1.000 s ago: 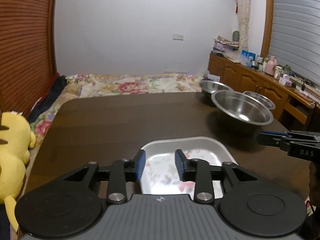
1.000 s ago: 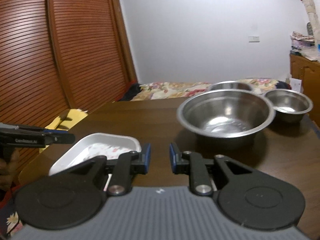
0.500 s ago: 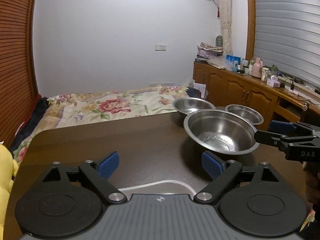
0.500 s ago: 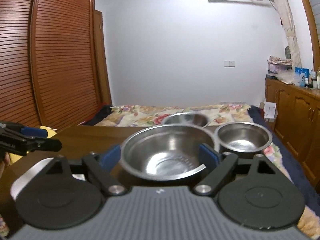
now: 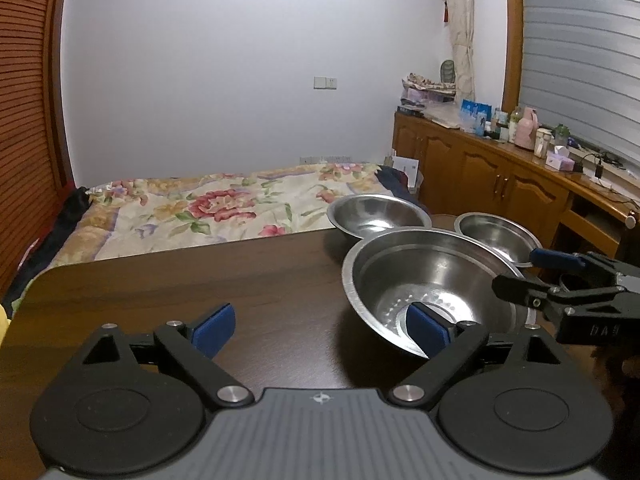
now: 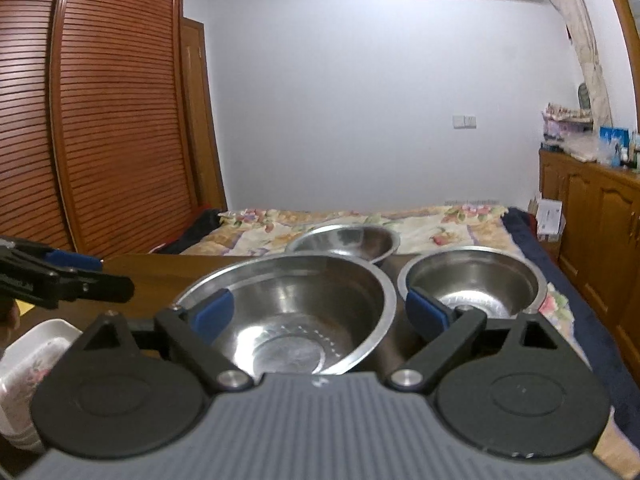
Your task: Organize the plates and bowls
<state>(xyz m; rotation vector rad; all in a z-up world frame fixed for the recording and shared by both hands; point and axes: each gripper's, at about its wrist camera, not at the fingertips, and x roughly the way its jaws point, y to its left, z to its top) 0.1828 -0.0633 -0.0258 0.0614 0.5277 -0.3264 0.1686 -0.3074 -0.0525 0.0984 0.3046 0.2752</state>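
Three steel bowls stand at the far right of the dark table [image 5: 160,288]: a large bowl [image 5: 432,284] in front, a medium bowl [image 5: 376,216] behind it and a small bowl [image 5: 496,236] to its right. My left gripper [image 5: 320,332] is open and empty, its right pad [image 5: 426,334] overlapping the large bowl's near left rim in this view. My right gripper [image 6: 320,312] is open over the large bowl [image 6: 296,320], holding nothing. A white floral dish [image 6: 28,356] lies at the lower left of the right wrist view, below my left gripper [image 6: 108,276].
Past the table's far edge lies a bed with a floral cover [image 5: 200,208]. A wooden cabinet [image 5: 500,176] cluttered with bottles runs along the right wall. A slatted wardrobe [image 6: 100,120] fills the left side.
Both grippers went from nearly shut to wide open and moved forward toward the bowls. The white dish dropped out of the left wrist view.
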